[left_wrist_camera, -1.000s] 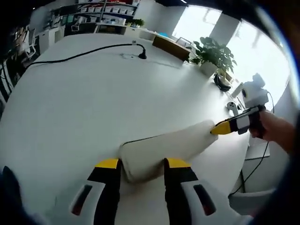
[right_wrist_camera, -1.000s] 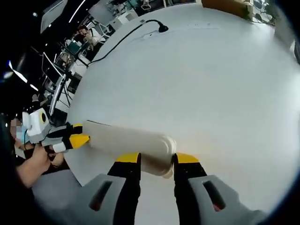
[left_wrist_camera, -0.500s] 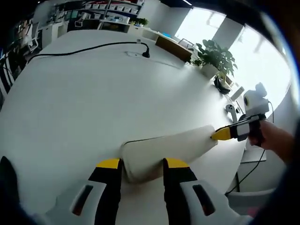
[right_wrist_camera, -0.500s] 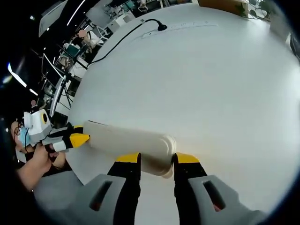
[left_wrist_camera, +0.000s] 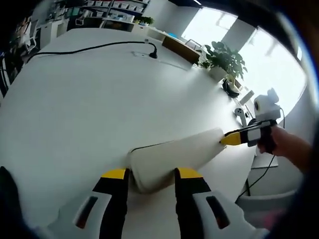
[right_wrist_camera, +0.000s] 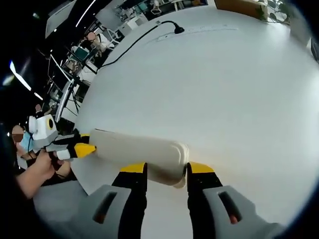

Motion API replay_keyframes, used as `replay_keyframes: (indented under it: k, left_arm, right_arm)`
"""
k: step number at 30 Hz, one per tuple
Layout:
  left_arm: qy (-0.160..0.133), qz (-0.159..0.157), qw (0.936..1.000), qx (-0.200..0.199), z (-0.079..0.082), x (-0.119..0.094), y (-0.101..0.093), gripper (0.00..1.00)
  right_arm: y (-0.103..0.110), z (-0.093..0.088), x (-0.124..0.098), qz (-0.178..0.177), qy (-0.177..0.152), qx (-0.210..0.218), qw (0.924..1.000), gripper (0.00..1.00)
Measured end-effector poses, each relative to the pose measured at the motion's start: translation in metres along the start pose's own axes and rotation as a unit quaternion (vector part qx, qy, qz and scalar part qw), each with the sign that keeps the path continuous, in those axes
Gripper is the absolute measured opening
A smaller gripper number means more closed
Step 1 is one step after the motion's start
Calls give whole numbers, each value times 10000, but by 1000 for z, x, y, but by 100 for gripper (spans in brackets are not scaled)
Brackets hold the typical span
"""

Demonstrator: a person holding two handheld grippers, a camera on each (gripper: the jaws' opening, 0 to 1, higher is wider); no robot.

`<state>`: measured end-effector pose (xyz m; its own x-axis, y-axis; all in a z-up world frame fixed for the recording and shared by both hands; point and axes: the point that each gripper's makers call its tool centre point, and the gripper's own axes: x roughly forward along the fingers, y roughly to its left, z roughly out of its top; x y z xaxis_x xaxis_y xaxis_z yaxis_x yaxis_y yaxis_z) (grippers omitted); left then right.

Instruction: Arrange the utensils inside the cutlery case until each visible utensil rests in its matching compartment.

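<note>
A long cream cutlery case (left_wrist_camera: 174,154), closed, lies low over the white table (left_wrist_camera: 89,109), held at both ends. My left gripper (left_wrist_camera: 147,173) has its yellow-tipped jaws shut on the near end. At the far end the right gripper (left_wrist_camera: 233,138) pinches the case, with a person's hand (left_wrist_camera: 289,147) behind it. In the right gripper view the same case (right_wrist_camera: 137,152) runs left from my right gripper (right_wrist_camera: 167,168), which is shut on its rounded end. The left gripper (right_wrist_camera: 79,148) holds the other end. No utensils are visible; the inside of the case is hidden.
A black power cable (left_wrist_camera: 89,48) with a plug strip crosses the far table. A potted plant (left_wrist_camera: 227,57) and a wooden box (left_wrist_camera: 182,50) stand at the far edge. The table edge (right_wrist_camera: 84,184) runs close under the case, with office desks beyond.
</note>
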<state>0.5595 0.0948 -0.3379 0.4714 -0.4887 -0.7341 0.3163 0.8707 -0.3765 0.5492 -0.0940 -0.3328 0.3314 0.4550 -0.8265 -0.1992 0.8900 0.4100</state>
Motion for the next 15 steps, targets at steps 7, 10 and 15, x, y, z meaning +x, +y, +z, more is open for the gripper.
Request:
replay_keyframes:
  k: [7,10,15]
  left_arm:
    - [29,-529,9977,426,-2,-9,-11,47]
    - [-123,-487,9956,785,3,-18,-8,50]
    - [-95,-737,9822,1724,0,-33,-11,67]
  right_arm:
    - [-3,5,-9,-17,-100,-135,9999,34]
    - [-6,12,-15,-36,-213,-287,9994,43]
    - [-3,30,-31,26,-599,-1167,9914,55]
